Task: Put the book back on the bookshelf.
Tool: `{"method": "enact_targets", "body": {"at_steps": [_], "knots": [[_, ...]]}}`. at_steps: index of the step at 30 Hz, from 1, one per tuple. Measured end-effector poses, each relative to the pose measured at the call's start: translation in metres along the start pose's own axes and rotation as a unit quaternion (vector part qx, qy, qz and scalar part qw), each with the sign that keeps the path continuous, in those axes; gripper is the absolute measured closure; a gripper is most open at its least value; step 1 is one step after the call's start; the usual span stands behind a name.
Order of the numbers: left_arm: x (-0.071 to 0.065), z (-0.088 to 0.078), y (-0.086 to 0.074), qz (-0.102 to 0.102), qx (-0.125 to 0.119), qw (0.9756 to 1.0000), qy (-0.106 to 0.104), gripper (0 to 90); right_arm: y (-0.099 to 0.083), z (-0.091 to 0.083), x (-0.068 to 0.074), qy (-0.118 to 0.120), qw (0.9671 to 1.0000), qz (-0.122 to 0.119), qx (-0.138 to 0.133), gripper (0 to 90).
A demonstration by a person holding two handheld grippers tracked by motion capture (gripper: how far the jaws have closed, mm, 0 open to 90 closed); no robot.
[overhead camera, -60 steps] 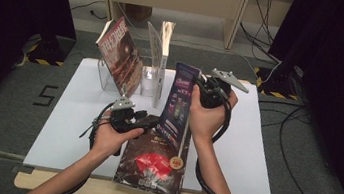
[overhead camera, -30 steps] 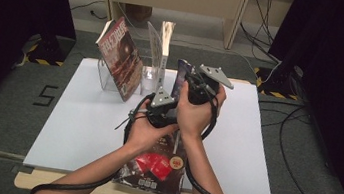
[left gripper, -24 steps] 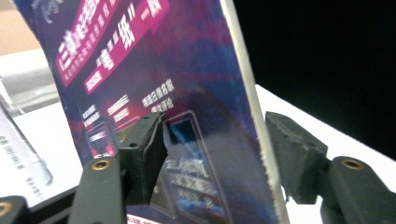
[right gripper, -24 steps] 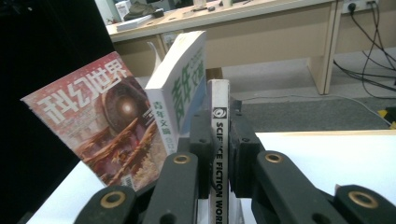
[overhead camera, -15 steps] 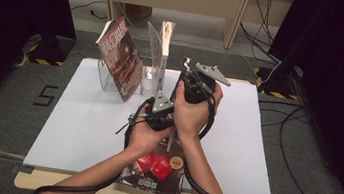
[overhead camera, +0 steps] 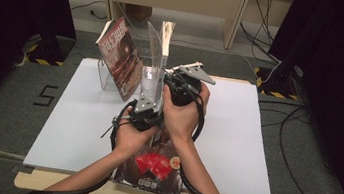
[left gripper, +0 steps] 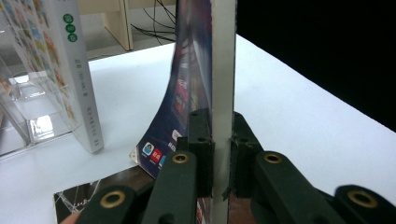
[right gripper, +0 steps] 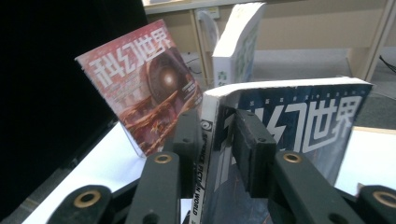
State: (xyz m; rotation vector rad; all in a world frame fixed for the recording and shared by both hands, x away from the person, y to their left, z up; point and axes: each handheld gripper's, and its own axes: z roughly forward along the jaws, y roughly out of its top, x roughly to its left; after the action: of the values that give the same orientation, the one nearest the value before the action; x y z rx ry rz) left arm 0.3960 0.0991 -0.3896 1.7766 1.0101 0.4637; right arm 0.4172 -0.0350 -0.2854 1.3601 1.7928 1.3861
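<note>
A blue magazine stands upright on the table between my two grippers. My left gripper has just been closing and is shut on the magazine's white page edge, low down; in the high view it sits just left of the right hand. My right gripper straddles the spine side near the top of the blue magazine. Its jaws have just been opening, and its right pad stands slightly off the cover. From above, the right gripper hides most of the magazine.
A clear acrylic stand at the back holds a leaning red magazine and an upright white book. A dark magazine with red print lies flat at the front edge. The white board covers the table.
My left hand came up from the flat magazine to the upright blue one, sank a little and closed on its edge. The right hand shifted slightly left with the magazine.
</note>
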Motion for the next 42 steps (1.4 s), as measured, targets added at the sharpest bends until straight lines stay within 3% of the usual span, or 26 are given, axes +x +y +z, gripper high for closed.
{"method": "enact_targets", "body": {"at_steps": [12,17,19,24,29,42], "knots": [[0.006,-0.004,-0.001,0.003,-0.022,0.9997,-0.011,82.5,-0.003,-0.012,-0.019,0.057,0.9981,0.016,-0.016,65.0],[0.01,-0.008,0.002,-0.006,-0.034,0.9994,-0.009,82.5,-0.003,-0.026,-0.025,0.068,0.997,0.024,-0.027,64.1],[0.011,-0.01,0.004,-0.005,-0.039,0.9992,-0.008,82.5,-0.006,-0.03,-0.031,0.058,0.9975,0.027,-0.03,65.0],[0.011,-0.014,0.006,0.001,-0.053,0.9986,-0.002,82.5,-0.02,-0.026,-0.046,0.038,0.9984,0.042,0.003,66.4],[0.011,-0.022,0.007,0.0,-0.073,0.9973,-0.004,82.5,-0.032,-0.019,-0.048,0.032,0.9979,0.045,0.034,66.5],[0.008,-0.035,0.011,0.005,-0.1,0.9949,-0.012,82.5,-0.062,0.009,-0.053,0.014,0.9903,0.07,0.119,65.9]]}}
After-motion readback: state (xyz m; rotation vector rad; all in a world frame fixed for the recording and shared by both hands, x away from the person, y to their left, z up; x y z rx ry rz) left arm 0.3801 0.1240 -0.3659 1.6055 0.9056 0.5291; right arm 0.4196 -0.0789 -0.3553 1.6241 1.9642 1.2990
